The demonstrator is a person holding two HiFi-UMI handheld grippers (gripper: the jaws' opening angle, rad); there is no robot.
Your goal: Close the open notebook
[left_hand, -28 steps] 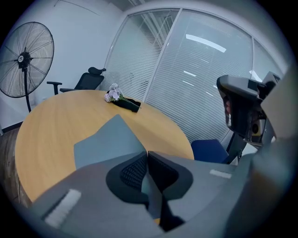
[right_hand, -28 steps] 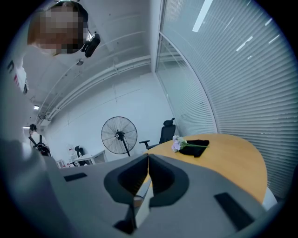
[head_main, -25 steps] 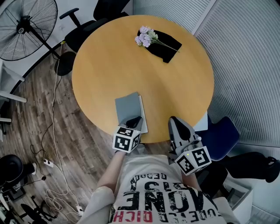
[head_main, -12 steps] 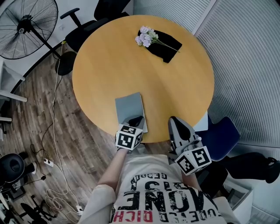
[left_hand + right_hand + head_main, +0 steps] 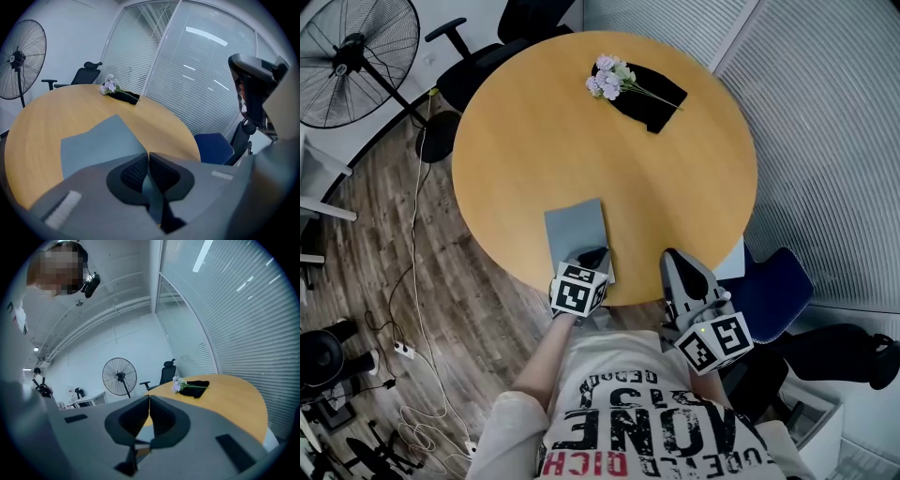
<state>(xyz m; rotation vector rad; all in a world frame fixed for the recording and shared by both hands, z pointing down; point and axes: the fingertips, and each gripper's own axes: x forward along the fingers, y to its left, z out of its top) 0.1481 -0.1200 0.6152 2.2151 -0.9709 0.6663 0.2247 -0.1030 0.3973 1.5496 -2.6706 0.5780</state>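
Grey notebook lies closed on the round table.
The table (image 5: pixel 675 178) carries the notebook (image 5: pixel 574 228) flat by its near edge; the left hand-held gripper (image 5: pixel 589 259) sits clenched over the notebook's near end, and the right hand-held gripper (image 5: pixel 676 266) is clenched, empty, at the table's rim.

Count from my end:

- One round worktop (image 5: pixel 675 187).
- On worktop: one grey notebook (image 5: pixel 575 228) at near edge. One bunch of pale flowers (image 5: pixel 607 78) at far side. One black cloth (image 5: pixel 654 98) under flower stems.
- Two tools, both at worktop's near edge: left tool (image 5: pixel 591 259), right tool (image 5: pixel 670 255).
- Around worktop: one standing fan (image 5: pixel 352 61), far left. Two chairs that I can make out: one black chair (image 5: pixel 473 70) at far-left rim, one blue chair (image 5: pixel 778 291) at near-right rim.
- One white power strip (image 5: pixel 403 349) on floor (image 5: pixel 487 309), left of worktop.
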